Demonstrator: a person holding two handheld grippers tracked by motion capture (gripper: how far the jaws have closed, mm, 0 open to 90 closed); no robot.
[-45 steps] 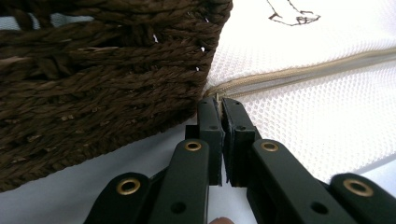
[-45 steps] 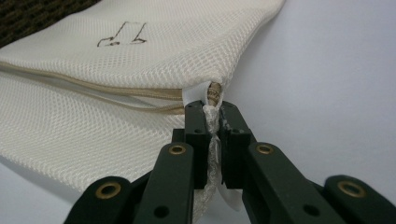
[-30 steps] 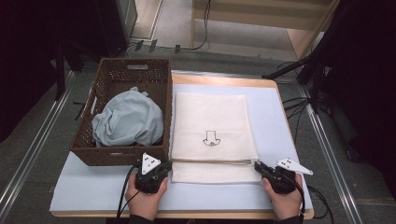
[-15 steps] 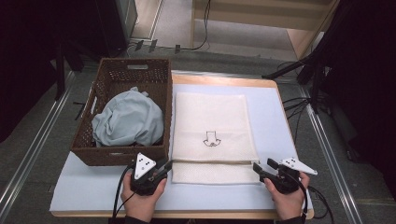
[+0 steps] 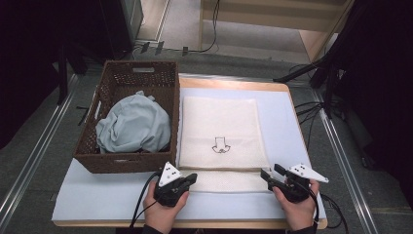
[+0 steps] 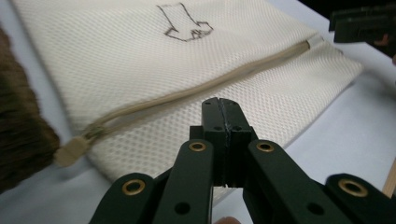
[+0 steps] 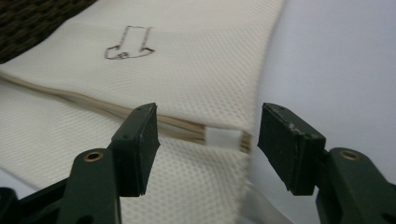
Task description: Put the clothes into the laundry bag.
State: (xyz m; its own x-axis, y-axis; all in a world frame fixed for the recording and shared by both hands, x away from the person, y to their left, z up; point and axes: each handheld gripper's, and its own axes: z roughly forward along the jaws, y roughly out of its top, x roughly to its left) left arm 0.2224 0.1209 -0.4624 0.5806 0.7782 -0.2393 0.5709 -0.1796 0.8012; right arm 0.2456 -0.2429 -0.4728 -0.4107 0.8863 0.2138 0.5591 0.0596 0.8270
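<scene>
i'm keeping my left gripper [image 5: 191, 178] pressed together, empty, at the mesh laundry bag's [image 5: 221, 126] seven o'clock corner, while my right gripper [image 5: 267, 174], spread, is framing the zipper end [image 7: 223, 138] at five o'clock, ready to pinch.

Even overhead light on the table, dark surroundings – gripper views partly soft.

High view: table [image 5: 292, 126] bright w/ soft shadows, room edges nearly black, slight grain. Left gripper view: mesh bag [image 6: 140, 60] sharp mid-frame, basket [image 6: 18, 140] & zip pull blurred at left edge. Right gripper view: near jaws fairly sharp, far bag soft – no glare.
</scene>
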